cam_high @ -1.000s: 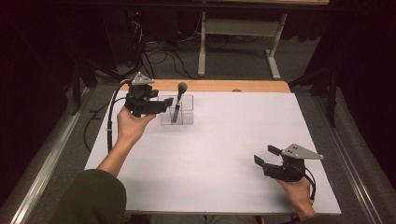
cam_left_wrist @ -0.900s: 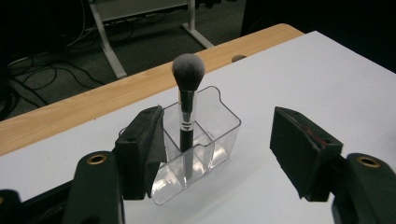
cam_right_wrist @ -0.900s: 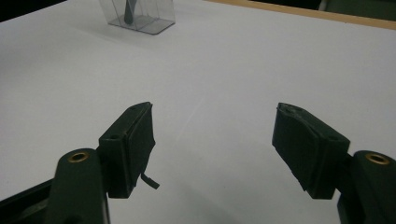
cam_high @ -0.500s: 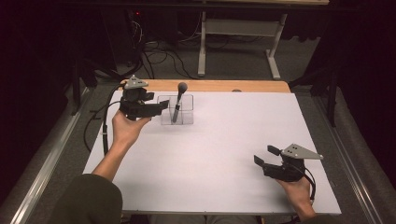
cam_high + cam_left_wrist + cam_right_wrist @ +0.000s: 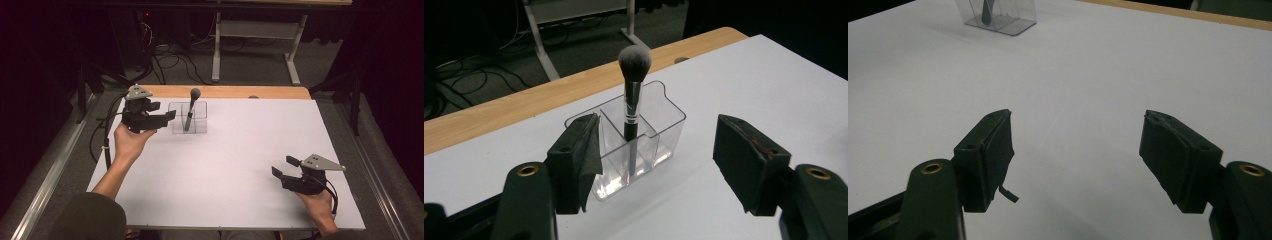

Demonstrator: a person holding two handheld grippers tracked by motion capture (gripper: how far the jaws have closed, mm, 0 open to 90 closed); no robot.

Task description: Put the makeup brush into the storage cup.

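Clear plastic organizer (image 5: 644, 145), soft-bristled brush (image 5: 633, 80) upright inside.

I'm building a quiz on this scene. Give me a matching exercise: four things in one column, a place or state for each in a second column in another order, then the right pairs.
Column one:
1. makeup brush
2. clear organiser
3. left gripper
4. right gripper

Column two:
A. open, low over the near right of the white table
B. upright, bristles up
C. open, just left of the organiser
D. near the table's far edge, divided into compartments

Pairs: 1-B, 2-D, 3-C, 4-A
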